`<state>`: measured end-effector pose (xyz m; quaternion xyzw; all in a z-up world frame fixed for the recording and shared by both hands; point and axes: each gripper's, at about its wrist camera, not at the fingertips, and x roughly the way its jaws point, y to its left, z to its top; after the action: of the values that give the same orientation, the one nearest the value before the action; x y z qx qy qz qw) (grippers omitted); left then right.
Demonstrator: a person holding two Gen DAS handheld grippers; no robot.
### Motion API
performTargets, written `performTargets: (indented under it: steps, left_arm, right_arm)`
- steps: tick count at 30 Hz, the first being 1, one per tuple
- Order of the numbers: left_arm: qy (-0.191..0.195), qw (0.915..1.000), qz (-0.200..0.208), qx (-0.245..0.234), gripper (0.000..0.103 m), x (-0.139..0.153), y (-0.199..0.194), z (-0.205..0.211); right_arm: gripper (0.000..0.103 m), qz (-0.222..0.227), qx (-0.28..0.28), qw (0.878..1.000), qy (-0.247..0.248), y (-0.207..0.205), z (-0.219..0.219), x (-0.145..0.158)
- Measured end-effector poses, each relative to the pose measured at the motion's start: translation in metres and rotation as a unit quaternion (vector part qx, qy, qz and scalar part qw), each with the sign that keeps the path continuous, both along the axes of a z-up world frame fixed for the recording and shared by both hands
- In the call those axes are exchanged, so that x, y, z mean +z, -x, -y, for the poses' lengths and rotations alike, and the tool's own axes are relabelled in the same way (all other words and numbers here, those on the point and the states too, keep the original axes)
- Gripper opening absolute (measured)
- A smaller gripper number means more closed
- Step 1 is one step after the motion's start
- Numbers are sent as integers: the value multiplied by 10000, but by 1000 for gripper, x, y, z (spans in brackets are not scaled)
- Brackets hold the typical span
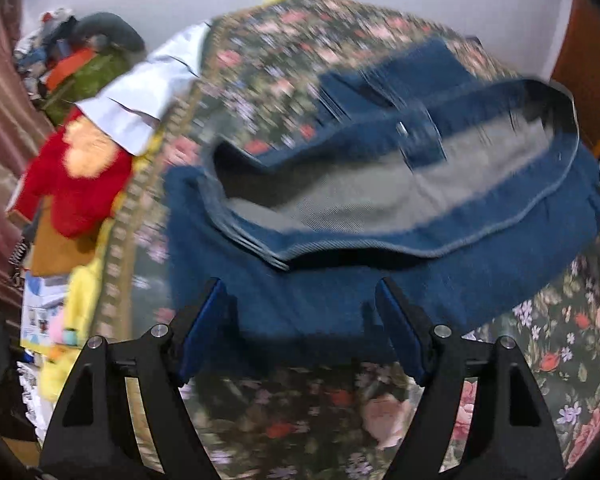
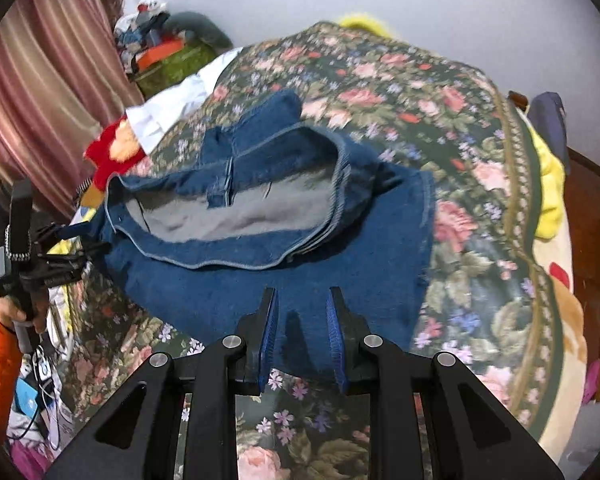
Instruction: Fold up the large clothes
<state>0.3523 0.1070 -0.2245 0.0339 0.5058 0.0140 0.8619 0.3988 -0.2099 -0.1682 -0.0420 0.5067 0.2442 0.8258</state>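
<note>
Black fingers with blue pads frame the near edge of the denim in both wrist views. The left gripper (image 1: pixel 300 320) has its jaws spread wide, one pad on each side of a broad strip of cloth, and the pads do not press it. The right gripper (image 2: pixel 303 320) has its jaws much closer together, with a small fold of denim standing between the pads; a gap shows on both sides of this fold, so the cloth is not pinched.

The blue jeans (image 2: pixel 268 248) lie on the bed, on a dark blanket with flowers (image 2: pixel 480 216), nearer to its left edge than to its right one. Their waistband is open and shows the grey inside. The left wrist view is blurred.

At the left edge of the blanket lie a white cloth (image 2: pixel 172 112) and a red garment (image 1: pixel 76 184), and behind them is a heap of other clothes (image 2: pixel 168 52). A striped curtain (image 2: pixel 48 92) hangs at the left. A yellow blanket (image 2: pixel 548 184) shows beyond the right edge of the flowered one.
</note>
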Motion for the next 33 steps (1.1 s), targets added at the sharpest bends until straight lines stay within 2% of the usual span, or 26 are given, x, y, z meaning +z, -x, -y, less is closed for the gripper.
performTargets:
  steps: [3,5,9,12,14,17,21,26,30,33]
  left_arm:
    - [-109,9998,-178,-11,77,-23,-12,13]
    - [-266,9996,-132,32,79,-30,-24,19]
    - [-507,9987,18,7,82,-32,-47,26]
    - [-501,9986,110,100,82,-27,-73,21]
    - [-491,9983,223,219,82,-21,-93,14]
    - [-678,9955,427,503,82,-14,-117,1]
    - [-799,9919,392,904,82,-18,-147,-25]
    - [-203,9929,330,1121,83,-17,-145,-55]
    - [-789,9895,503,1101,83,-4,-136,-59]
    - [-857,9891,755,926,83,18,-120,-61]
  right_arm:
    - [20,-106,78,9997,185,-5,-14,-16]
    - [20,-21,147,9991,389,-10,-25,-24]
    - [20,217,288,9976,583,-23,-41,-29]
    - [20,324,436,9959,729,-41,-52,-27]
    - [20,363,380,9962,698,-57,-56,-26]
    - [20,364,241,9986,285,-86,-56,-17]
    - [20,828,-222,9954,437,-116,-56,-4]
    - [20,981,-589,9913,643,-144,-42,-1]
    - [20,907,-835,9910,518,-143,-20,3]
    - [20,808,-809,9934,103,-127,-4,12]
